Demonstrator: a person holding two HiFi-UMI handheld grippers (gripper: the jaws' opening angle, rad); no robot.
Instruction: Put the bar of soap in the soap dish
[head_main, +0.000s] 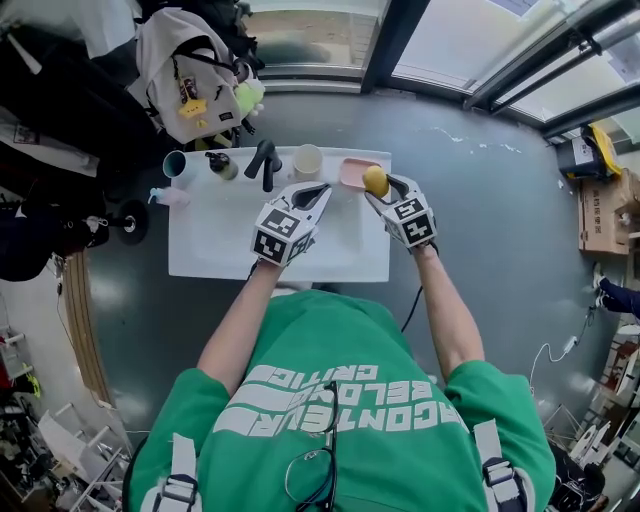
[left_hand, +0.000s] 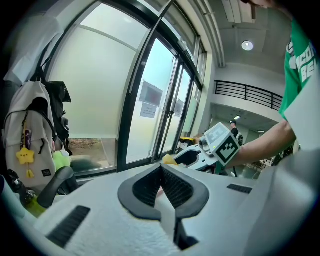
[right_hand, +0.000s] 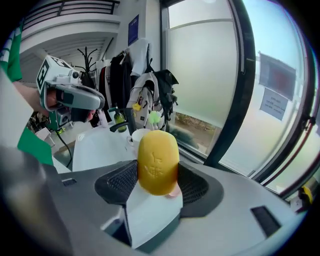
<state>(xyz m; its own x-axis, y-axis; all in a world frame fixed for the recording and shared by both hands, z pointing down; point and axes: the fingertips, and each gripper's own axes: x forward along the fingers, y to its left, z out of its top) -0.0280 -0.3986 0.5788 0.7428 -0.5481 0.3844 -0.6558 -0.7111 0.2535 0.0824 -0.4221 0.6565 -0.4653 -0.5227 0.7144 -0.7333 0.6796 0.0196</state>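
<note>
A yellow oval bar of soap (head_main: 375, 181) (right_hand: 158, 162) stands upright between the pads of my right gripper (head_main: 381, 186) (right_hand: 159, 175), which is shut on it. The pink soap dish (head_main: 351, 173) lies on the white basin top just left of the soap; in the right gripper view only a pink sliver (right_hand: 174, 190) shows under the bar. My left gripper (head_main: 316, 192) (left_hand: 161, 186) hovers over the basin's middle with its jaws pressed together on nothing. From the left gripper view, the right gripper (left_hand: 197, 156) and the soap (left_hand: 169, 160) are ahead.
On the white basin (head_main: 230, 245), a black faucet (head_main: 265, 162), a pale cup (head_main: 308, 160), a green bottle (head_main: 221, 165) and a teal cup (head_main: 175, 164) line the far edge. A backpack (head_main: 190, 75) hangs behind. Windows run along the far side.
</note>
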